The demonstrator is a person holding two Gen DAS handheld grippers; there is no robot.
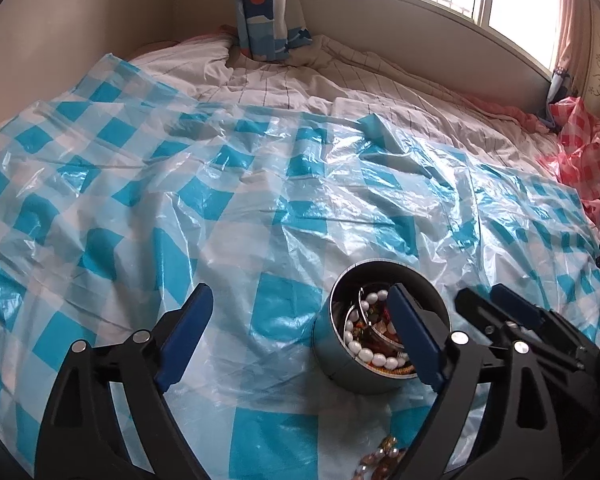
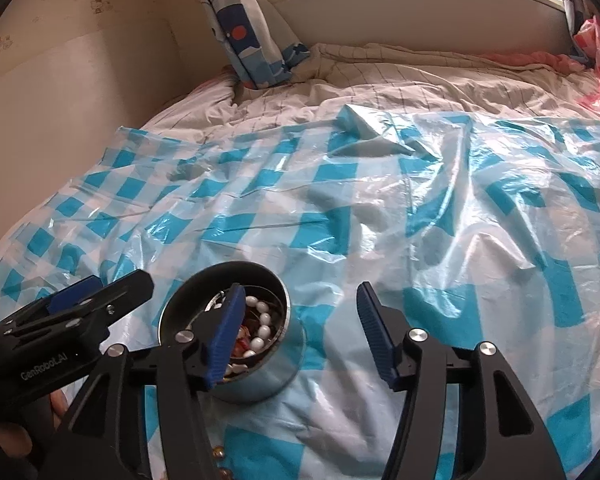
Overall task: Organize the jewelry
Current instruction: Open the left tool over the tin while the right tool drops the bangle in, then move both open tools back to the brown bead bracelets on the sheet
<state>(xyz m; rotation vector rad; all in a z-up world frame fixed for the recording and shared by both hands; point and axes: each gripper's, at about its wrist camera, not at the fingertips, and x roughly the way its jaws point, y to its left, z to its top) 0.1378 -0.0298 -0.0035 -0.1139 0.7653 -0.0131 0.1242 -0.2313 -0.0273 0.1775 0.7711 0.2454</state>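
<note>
A round metal tin (image 1: 342, 364) stands on a blue-and-white checked plastic sheet (image 1: 260, 200) spread over a bed. It holds a white pearl bracelet (image 1: 366, 354), a silver bangle and reddish beads. My left gripper (image 1: 300, 334) is open and empty, its right finger over the tin's rim. My right gripper (image 2: 300, 330) is open and empty, its left finger over the tin (image 2: 260, 376); pearls (image 2: 262, 330) show inside. A loose amber bead piece (image 1: 382, 458) lies on the sheet near me; a few of its beads (image 2: 220, 454) show in the right wrist view.
A striped pale quilt (image 1: 300, 76) covers the bed beyond the sheet. A blue patterned curtain (image 1: 260, 8) hangs at the back by the window. A red checked plastic sheet (image 1: 580, 152) lies bunched at the far right. The wall runs along the left.
</note>
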